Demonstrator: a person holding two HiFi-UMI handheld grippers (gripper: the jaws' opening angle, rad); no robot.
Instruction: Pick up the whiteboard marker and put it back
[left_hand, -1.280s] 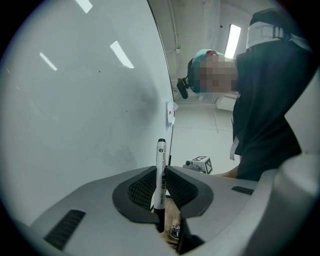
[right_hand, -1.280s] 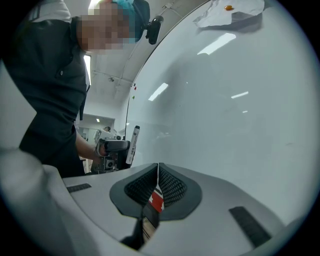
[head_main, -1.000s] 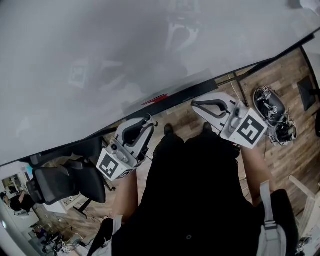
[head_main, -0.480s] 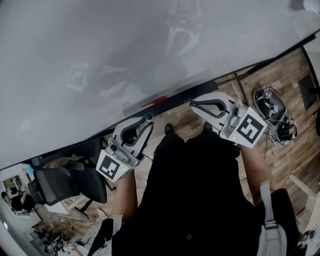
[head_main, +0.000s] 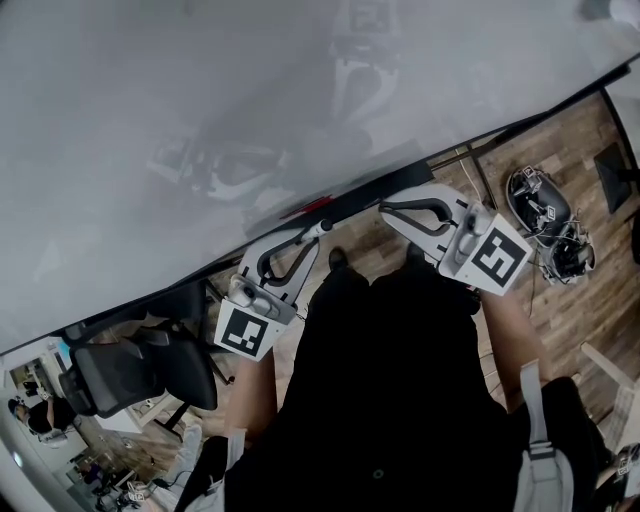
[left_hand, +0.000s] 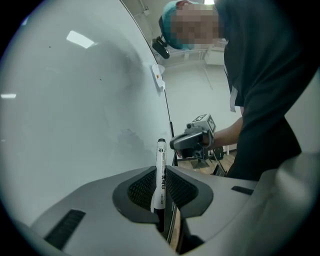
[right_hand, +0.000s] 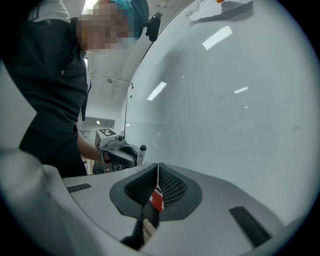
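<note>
Your left gripper, near the centre of the head view, pinches the whiteboard marker between its jaws. The marker's end pokes past the jaw tips, close to the whiteboard that fills the upper frame. Your right gripper, just right of centre, has its jaws pressed together on nothing. A red strip shows at the board's lower edge, between the two grippers.

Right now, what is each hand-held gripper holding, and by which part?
The left hand-held gripper clamps the whiteboard marker around mid-barrel, with one end sticking out. The right hand-held gripper is shut and empty.
</note>
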